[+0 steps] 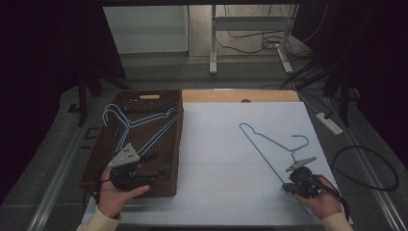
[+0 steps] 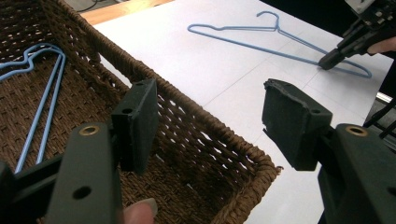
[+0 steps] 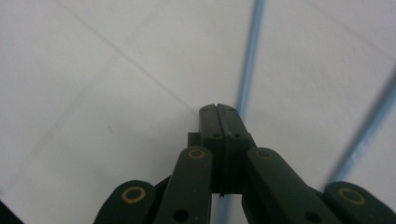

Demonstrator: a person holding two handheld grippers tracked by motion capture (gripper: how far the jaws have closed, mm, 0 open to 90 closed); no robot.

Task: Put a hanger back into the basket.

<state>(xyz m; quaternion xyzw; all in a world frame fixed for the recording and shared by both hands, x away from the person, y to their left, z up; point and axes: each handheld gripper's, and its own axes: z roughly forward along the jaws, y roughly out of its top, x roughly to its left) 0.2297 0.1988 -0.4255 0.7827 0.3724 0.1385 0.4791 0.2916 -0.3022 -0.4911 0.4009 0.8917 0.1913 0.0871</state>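
Right gripper [image 1: 294, 179] clamped on thin blue wire hanger [image 1: 269, 144] at 4 o'clock.
Wire may slip or snag when lifted; left gripper [image 2: 210, 121] gapes over brown wicker basket [image 1: 98, 144].

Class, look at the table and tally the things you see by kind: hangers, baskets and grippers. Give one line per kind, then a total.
Blue wire hangers: 3 (two in the basket, one on the white table top)
Wicker baskets: 1
Grippers: 2 (left gripper, right gripper)
Total: 6
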